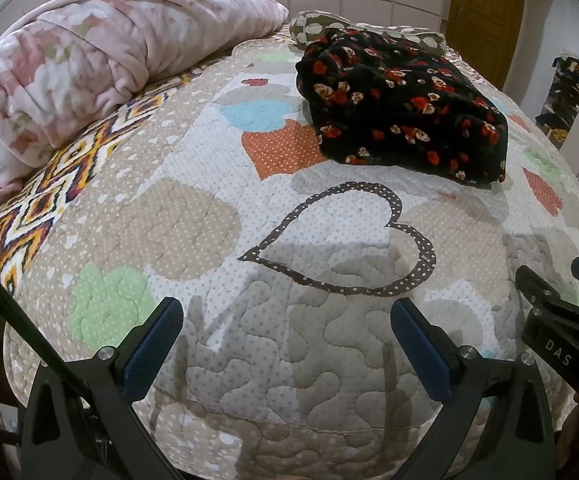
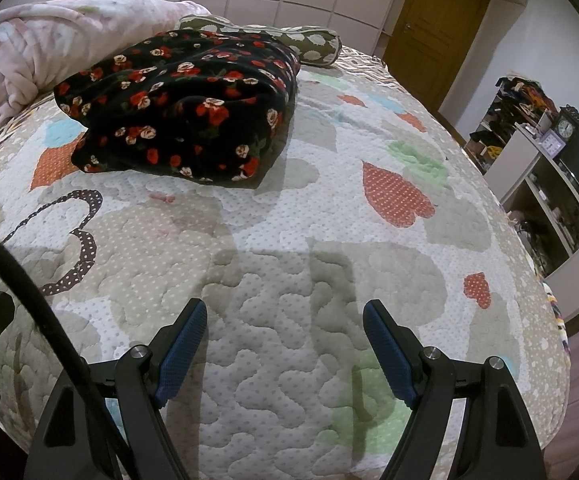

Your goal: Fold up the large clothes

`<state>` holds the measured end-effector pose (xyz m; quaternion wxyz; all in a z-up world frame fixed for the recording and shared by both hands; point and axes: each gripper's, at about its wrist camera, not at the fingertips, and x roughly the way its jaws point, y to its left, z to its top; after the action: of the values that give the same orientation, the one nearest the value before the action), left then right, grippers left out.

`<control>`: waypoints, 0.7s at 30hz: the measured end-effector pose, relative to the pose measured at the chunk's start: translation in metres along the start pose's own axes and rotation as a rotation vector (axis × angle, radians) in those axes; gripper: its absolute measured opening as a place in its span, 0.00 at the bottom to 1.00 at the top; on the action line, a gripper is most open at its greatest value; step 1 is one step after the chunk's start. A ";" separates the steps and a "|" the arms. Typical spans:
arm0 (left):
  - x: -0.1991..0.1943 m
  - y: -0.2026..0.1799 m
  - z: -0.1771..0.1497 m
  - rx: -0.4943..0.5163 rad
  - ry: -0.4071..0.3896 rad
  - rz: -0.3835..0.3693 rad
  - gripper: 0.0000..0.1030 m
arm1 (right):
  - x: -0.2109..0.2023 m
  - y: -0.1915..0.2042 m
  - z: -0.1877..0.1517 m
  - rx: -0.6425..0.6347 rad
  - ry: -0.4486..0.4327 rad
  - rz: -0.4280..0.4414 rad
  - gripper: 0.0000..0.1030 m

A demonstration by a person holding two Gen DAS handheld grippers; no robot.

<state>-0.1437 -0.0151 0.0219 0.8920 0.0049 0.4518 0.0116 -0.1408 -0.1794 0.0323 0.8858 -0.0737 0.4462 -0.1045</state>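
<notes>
Black floral garment [image 1: 403,106] lies in a compact, folded-looking bundle on the heart-patterned quilt [image 1: 217,216], in the upper right of the left wrist view and the upper left of the right wrist view [image 2: 181,108]. Both the left gripper [image 1: 287,344] and the right gripper [image 2: 285,350] hover low in their frames with jaws spread wide, holding nothing, well apart from the cloth. Judging by the tidy bundle, the fold looks finished or nearly so. Any next move would call for reaching forward across the quilt to the garment's near edge.

Quilted bed [image 1: 209,216] under folded floral garment [image 1: 401,104]
</notes>
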 end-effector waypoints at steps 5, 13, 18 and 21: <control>0.000 0.000 -0.001 -0.001 0.001 -0.002 1.00 | 0.000 0.002 0.001 -0.008 -0.004 0.005 0.81; 0.002 0.000 -0.001 -0.006 0.009 -0.007 1.00 | -0.002 0.004 -0.001 -0.015 -0.011 0.012 0.81; 0.003 0.000 -0.001 -0.007 0.011 -0.007 1.00 | -0.002 0.004 -0.001 -0.015 -0.011 0.013 0.81; 0.005 -0.001 -0.001 -0.007 0.015 -0.005 1.00 | -0.002 0.005 -0.001 -0.016 -0.011 0.013 0.81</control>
<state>-0.1415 -0.0159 0.0176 0.8887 0.0008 0.4583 0.0110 -0.1419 -0.1745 0.0320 0.8882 -0.0784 0.4427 -0.0946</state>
